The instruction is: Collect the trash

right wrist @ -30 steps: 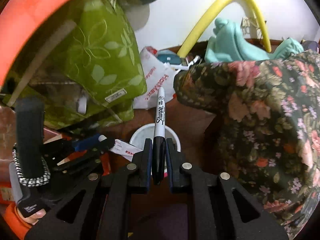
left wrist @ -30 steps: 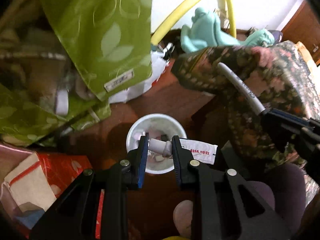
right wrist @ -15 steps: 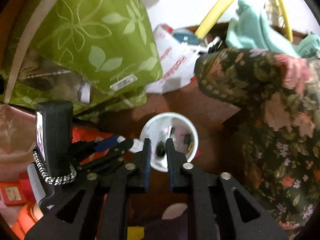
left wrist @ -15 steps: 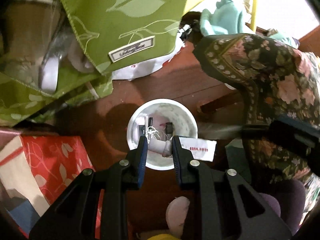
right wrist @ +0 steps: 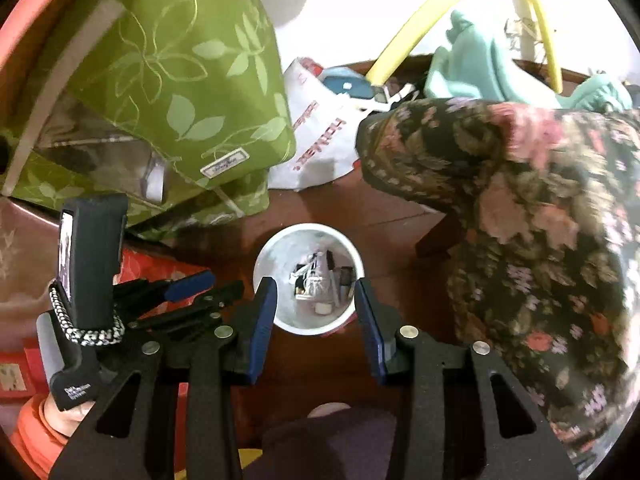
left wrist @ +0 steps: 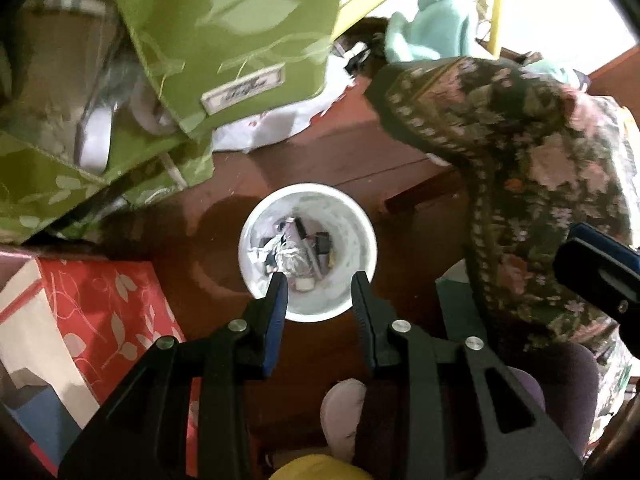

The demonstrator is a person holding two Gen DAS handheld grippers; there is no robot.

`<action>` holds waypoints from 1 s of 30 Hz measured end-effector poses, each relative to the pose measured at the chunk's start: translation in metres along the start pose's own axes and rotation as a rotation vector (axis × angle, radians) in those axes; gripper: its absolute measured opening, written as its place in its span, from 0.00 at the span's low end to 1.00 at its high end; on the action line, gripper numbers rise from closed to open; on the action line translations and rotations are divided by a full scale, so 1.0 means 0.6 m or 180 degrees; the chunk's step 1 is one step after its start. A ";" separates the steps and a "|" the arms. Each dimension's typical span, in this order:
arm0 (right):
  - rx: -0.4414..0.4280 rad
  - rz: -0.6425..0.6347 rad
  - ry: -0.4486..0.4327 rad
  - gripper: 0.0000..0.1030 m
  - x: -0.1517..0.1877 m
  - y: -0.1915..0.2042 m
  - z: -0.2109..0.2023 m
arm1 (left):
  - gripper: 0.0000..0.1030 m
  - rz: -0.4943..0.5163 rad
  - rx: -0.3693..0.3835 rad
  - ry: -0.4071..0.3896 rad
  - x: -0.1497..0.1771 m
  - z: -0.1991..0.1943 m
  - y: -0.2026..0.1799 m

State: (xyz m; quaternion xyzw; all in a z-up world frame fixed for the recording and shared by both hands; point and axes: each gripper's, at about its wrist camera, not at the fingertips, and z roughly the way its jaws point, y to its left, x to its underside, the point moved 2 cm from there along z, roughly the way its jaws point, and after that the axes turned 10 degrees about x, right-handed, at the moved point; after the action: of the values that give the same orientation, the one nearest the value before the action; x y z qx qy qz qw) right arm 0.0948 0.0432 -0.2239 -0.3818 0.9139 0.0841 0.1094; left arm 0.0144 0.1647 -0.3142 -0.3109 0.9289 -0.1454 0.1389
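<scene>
A white round bin (left wrist: pixel 356 216) stands on the wooden floor, holding crumpled paper, a marker (left wrist: pixel 310 250) and other scraps. It also shows in the right wrist view (right wrist: pixel 352 256). My left gripper (left wrist: pixel 319 280) is open and empty right above the bin's near rim. My right gripper (right wrist: pixel 315 286) is open and empty above the same bin. The left gripper's body shows at the left of the right wrist view (right wrist: pixel 180 296). The right gripper's finger shows at the right edge of the left wrist view (left wrist: pixel 596 264).
A green leaf-print bag (left wrist: pixel 224 40) leans behind the bin on the left. A red patterned box (left wrist: pixel 100 312) lies at the left. A dark floral cloth (left wrist: pixel 540 168) drapes at the right. A white plastic bag (right wrist: pixel 320 136) lies by the wall.
Both grippers have opened. The white tube with its packet left the left gripper and the black marker left the right gripper; a marker now lies in the bin.
</scene>
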 end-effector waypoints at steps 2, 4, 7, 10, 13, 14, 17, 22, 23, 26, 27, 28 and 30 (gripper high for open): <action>0.0031 0.0049 -0.0098 0.36 0.006 -0.009 -0.025 | 0.31 0.0093 0.0033 -0.0072 0.000 -0.019 -0.022; 0.0072 0.0092 -0.0208 0.36 0.012 -0.018 -0.049 | 0.31 0.0167 0.0072 -0.0124 0.001 -0.035 -0.041; 0.0170 0.0184 -0.0436 0.36 0.025 -0.036 -0.097 | 0.31 0.0314 0.0118 -0.0231 0.003 -0.063 -0.074; 0.0264 0.0286 -0.0634 0.36 0.039 -0.052 -0.138 | 0.31 0.0497 0.0164 -0.0375 0.009 -0.096 -0.113; 0.0396 0.0396 -0.0877 0.36 0.055 -0.069 -0.185 | 0.31 0.0691 0.0229 -0.0542 0.015 -0.134 -0.153; 0.0462 0.0444 -0.0977 0.36 0.062 -0.075 -0.203 | 0.31 0.0780 0.0252 -0.0623 0.019 -0.151 -0.168; 0.0577 0.0607 -0.1245 0.36 0.081 -0.091 -0.255 | 0.31 0.1030 0.0285 -0.0906 0.031 -0.201 -0.215; 0.0796 0.0915 -0.1714 0.36 0.118 -0.111 -0.344 | 0.31 0.1423 0.0439 -0.1417 0.053 -0.297 -0.277; 0.0835 0.0953 -0.1783 0.36 0.124 -0.114 -0.358 | 0.31 0.1495 0.0483 -0.1518 0.058 -0.317 -0.288; 0.1027 0.1097 -0.2011 0.36 0.144 -0.117 -0.400 | 0.31 0.1690 0.0577 -0.1776 0.077 -0.364 -0.312; 0.1079 0.1148 -0.2082 0.36 0.151 -0.118 -0.415 | 0.31 0.1762 0.0606 -0.1852 0.084 -0.379 -0.317; 0.1098 0.1174 -0.2117 0.36 0.154 -0.118 -0.422 | 0.31 0.1800 0.0621 -0.1891 0.090 -0.387 -0.319; 0.1144 0.1252 -0.2195 0.36 0.162 -0.121 -0.438 | 0.31 0.1871 0.0655 -0.1974 0.101 -0.403 -0.323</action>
State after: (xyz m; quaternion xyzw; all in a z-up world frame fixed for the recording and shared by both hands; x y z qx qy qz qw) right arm 0.0448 -0.1355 -0.0021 -0.1248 0.8793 0.0656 0.4549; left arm -0.0122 0.0233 -0.0330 -0.0469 0.8730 -0.0912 0.4769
